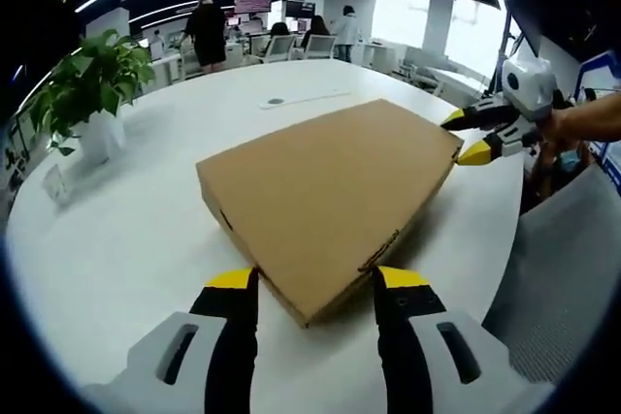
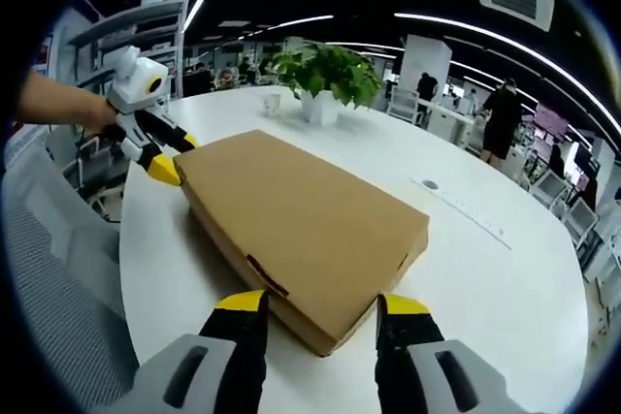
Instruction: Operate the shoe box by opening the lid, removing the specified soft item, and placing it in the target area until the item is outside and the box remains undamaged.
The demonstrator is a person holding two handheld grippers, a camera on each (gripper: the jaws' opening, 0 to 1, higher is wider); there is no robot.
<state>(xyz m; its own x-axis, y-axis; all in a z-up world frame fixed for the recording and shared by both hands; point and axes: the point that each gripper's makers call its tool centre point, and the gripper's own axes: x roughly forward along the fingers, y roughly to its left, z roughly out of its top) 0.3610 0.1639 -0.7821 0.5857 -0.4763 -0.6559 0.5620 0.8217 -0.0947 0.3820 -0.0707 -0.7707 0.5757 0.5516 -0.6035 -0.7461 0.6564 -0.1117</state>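
You are flanking opposite corners of the closed cardboard shoe box (image 1: 330,196) on the white bench (image 1: 126,239), left claw (image 1: 315,283) and right claw (image 2: 320,302) both gaping wide. It looks light but crushable. Lift at the lid's front flap edge.

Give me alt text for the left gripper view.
A closed brown cardboard box lies on a white table, one corner between the open jaws of the left hand-held gripper. The right hand-held gripper meets its far corner; a potted plant stands beyond.

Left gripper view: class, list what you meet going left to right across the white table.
Potted plant → cardboard shoe box → the other hand-held gripper at the box's far right corner, held by a person's hand.
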